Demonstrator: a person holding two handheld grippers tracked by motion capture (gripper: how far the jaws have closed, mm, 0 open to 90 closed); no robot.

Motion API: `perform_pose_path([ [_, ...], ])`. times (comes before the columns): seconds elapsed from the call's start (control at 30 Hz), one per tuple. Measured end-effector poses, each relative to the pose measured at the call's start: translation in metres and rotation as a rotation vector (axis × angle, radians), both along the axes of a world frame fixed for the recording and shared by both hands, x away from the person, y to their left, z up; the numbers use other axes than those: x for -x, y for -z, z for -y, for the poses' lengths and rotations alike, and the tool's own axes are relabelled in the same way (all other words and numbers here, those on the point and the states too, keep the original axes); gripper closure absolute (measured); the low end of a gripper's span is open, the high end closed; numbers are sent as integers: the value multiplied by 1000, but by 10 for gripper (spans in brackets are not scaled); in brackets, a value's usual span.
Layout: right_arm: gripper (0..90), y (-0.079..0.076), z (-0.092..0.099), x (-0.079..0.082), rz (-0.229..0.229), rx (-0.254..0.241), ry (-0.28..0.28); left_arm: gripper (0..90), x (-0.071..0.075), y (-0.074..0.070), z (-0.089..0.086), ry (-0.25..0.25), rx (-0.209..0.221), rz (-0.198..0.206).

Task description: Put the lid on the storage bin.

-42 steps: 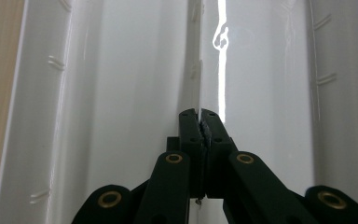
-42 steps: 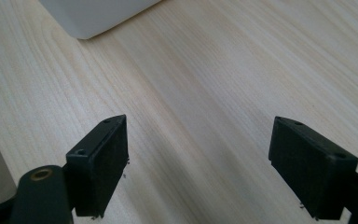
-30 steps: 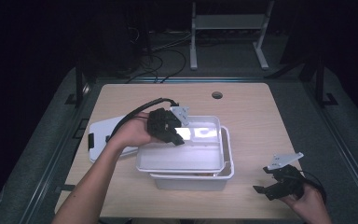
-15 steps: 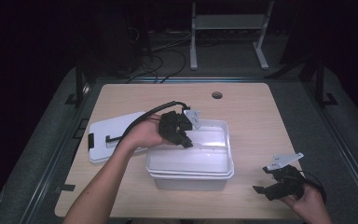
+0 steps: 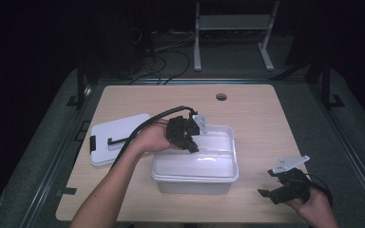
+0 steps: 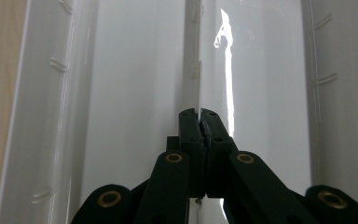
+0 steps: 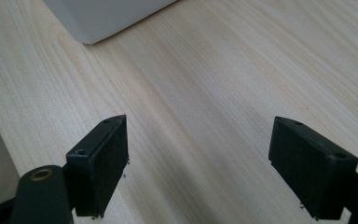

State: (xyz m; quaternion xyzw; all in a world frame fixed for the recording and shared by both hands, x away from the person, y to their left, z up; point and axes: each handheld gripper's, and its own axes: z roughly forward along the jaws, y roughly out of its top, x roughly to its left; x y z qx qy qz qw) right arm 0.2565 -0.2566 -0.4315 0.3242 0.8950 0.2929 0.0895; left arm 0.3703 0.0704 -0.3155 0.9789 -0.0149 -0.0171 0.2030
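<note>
The white plastic bin [image 5: 195, 166] was a smooth, glossy rectangular tub with a rolled rim and faint ribs moulded into its walls. It sat near the middle of the pale wood-grain tabletop [image 5: 247, 109]. A thin white plastic edge [image 6: 196, 56], seemingly a wall of the tub or of a second one nested in it, ran straight up the middle of the left gripper view. The left gripper [image 6: 199, 113] had its black jaws pressed together on that edge, gripping it over the bin's far left part. A flat white lid [image 5: 116, 137] with a dark latch lay on the tabletop just left of the bin. The right gripper [image 7: 198, 158] hovered with jaws wide apart and empty above bare wood, well to the right of the bin's near corner
</note>
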Motion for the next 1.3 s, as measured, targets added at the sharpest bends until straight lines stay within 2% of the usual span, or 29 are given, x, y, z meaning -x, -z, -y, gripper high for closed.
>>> perform_pose_path([
  [0.13,194,0,-1,0,-2,0,-1,865,-1,4,-3,-11,22,-14],
  [0.2,194,0,-1,0,-2,1,-1,811,-1,5,-5,-17,10,-2],
  [0.37,193,1,-1,0,-3,4,-2,724,2,2,-13,-24,35,8],
  [0.47,194,1,-2,-1,-3,6,-2,705,3,0,-20,-27,57,6],
  [0.87,193,1,-1,-1,-5,0,6,671,7,-10,-45,-49,93,32],
  [1.13,192,2,-1,-1,-10,0,17,651,5,-22,-79,-93,152,51],
  [1.3,192,3,-1,-1,-12,0,22,630,2,-31,-110,-145,180,71],
])
